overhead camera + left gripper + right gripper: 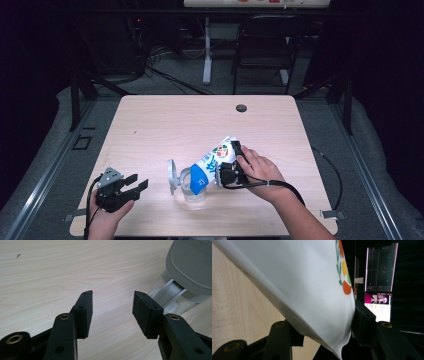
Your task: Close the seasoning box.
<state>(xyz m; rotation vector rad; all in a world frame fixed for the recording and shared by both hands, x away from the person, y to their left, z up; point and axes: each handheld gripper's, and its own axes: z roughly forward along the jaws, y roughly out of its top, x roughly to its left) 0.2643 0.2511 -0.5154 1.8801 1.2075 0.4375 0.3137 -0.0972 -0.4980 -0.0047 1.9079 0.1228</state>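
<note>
Here, your right gripper (231,167) grasps the carton (212,164), spout tilted toward seven o'clock; pour slowly into the clear container (192,192), left gripper (135,186) released.

A lab – dark room, one bare wooden table (150,125), floor cables (165,75), lit monitor (379,282)

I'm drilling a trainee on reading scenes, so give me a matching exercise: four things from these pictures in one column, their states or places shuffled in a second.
1. carton
2. left gripper
3. clear container
4. black chair

a. open, nothing between its fingers
b. tipped, blue end down at the container
c. on the floor beyond the table
d. standing on the table, grey lid swung open

Pairs: 1-b, 2-a, 3-d, 4-c
</note>
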